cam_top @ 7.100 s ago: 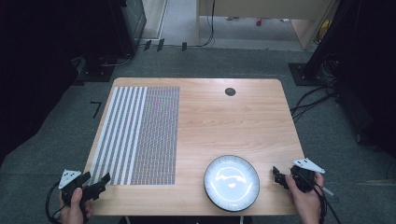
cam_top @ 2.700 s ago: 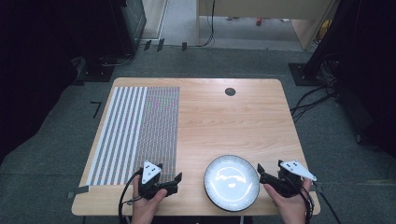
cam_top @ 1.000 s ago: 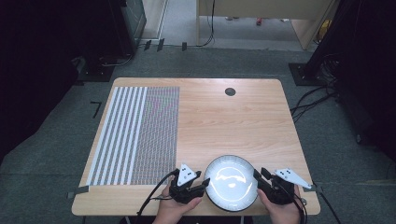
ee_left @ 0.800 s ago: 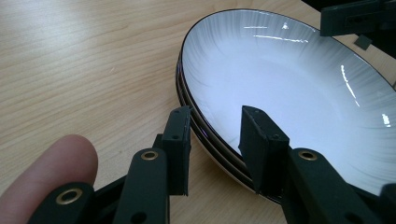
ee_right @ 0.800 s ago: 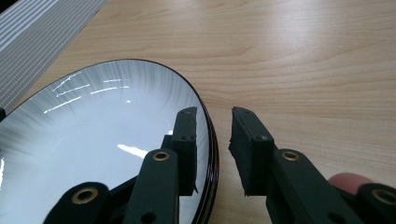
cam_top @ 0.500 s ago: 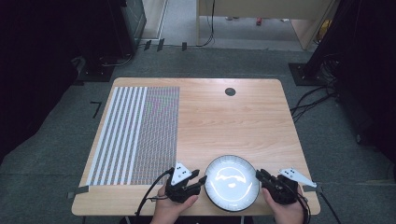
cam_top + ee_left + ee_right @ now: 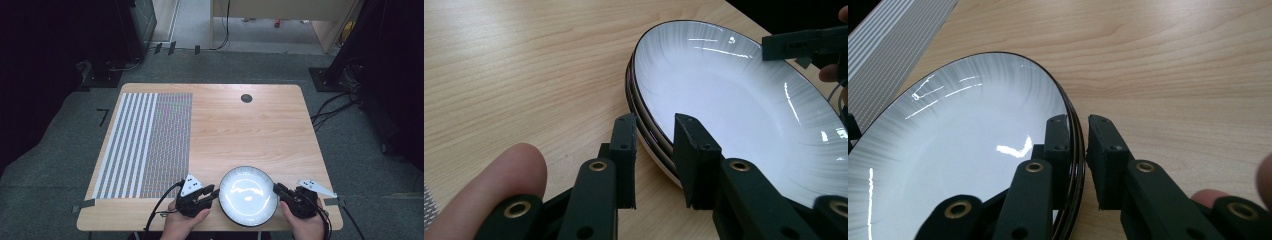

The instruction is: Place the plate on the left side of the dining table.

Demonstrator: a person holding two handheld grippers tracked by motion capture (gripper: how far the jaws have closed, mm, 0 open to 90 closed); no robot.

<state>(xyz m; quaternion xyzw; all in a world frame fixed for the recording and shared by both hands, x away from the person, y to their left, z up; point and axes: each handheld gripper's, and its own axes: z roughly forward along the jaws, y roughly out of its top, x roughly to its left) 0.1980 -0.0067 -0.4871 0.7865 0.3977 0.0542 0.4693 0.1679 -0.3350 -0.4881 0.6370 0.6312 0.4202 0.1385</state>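
On table (image 7: 240, 125): unmarked plate stack (image 7: 248, 195), left tool (image 7: 212, 192), right tool (image 7: 278, 189) astride rim.

A: What colours does the round glazed plate (image 7: 248, 196) have?
B: White in the middle, fading through fine grey radial streaks to a thin black rim.
A: And the rectangular wooden table (image 7: 240, 135)?
B: Pale tan, with darker wavy grain lines.
A: The flat rectangular mat (image 7: 145, 145)?
B: Grey and white stripes, broad on its left part, very fine on its right, with a faint pink and green shimmer.
A: The left gripper (image 7: 655, 165)?
B: Black jaws, brass-coloured rivets. The right gripper (image 7: 1078, 162) matches.
A: The small round disc (image 7: 246, 98)?
B: Black.
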